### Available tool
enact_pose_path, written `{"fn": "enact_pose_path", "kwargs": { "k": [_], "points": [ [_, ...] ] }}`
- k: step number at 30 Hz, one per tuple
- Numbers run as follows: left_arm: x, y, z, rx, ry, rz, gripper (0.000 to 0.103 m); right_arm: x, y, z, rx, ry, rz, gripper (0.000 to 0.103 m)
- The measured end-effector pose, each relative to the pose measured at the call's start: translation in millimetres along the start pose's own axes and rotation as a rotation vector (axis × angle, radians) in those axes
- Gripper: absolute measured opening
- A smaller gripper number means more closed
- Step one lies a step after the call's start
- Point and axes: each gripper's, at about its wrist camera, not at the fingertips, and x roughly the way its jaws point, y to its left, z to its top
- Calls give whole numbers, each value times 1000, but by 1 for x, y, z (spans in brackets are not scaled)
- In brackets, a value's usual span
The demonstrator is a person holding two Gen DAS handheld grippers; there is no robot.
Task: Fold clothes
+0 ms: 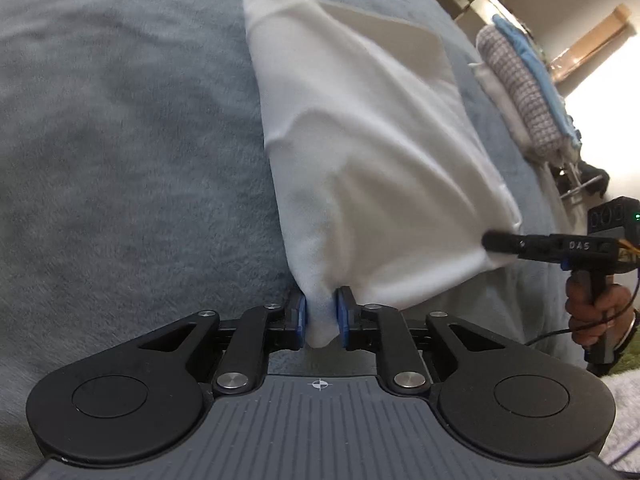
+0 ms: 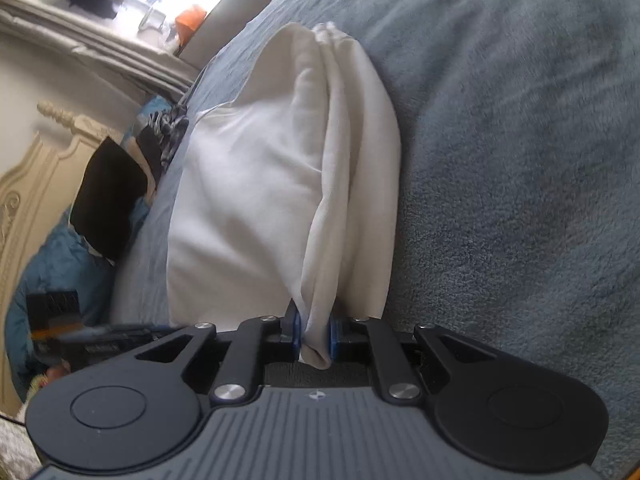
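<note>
Mid-fold, I judge: left claw (image 1: 321, 316) and right claw (image 2: 314, 338) each pinch a corner of the white garment (image 1: 372, 168) lifted over the bed (image 1: 120, 140); next, lay both corners down evenly

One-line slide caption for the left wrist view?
Left gripper and right gripper each pinch a corner of the white garment above the grey-blue blanket.

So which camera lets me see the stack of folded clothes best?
The left wrist view. The stack of folded clothes sits at the far right edge of the grey blanket, showing white, checked and blue layers. The right wrist view doesn't clearly show it.
</note>
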Motion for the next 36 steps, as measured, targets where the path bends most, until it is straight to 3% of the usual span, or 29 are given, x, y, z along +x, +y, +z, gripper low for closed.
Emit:
{"fn": "enact_pose_path", "kwargs": {
  "k": [2, 7, 10, 13, 16, 19, 22, 31, 33, 36],
  "points": [
    [-8, -1, 3, 27, -7, 30, 28, -6, -1, -2, 14, -2, 2, 18],
    [-32, -19, 18, 184, -61, 130, 29, -39, -10, -8, 76, -61, -13, 35],
    [-43, -33, 27, 288, -105, 171, 29, -59, -17, 3, 105, -139, -7, 35],
    [-39, -46, 34, 327, -127, 100, 29, -64, -20, 28, 103, -219, 9, 34],
    [-18, -72, 39, 404, -132, 74, 29, -42, -11, 61, 29, -230, -32, 27],
    [2, -84, 35, 466, -119, 98, 29, -14, 1, 90, -52, -219, -72, 22],
    [16, -85, 31, 466, -70, 158, 29, 13, 8, 111, -101, -207, -89, 22],
    [17, -76, 32, 383, -72, 132, 29, 47, 8, 148, -166, -187, -86, 22],
    [17, -75, 33, 365, -74, 126, 29, 53, 7, 151, -163, -191, -73, 10],
    [16, -73, 34, 337, -77, 117, 29, 47, 5, 150, -154, -241, -52, 5]
  ]
}}
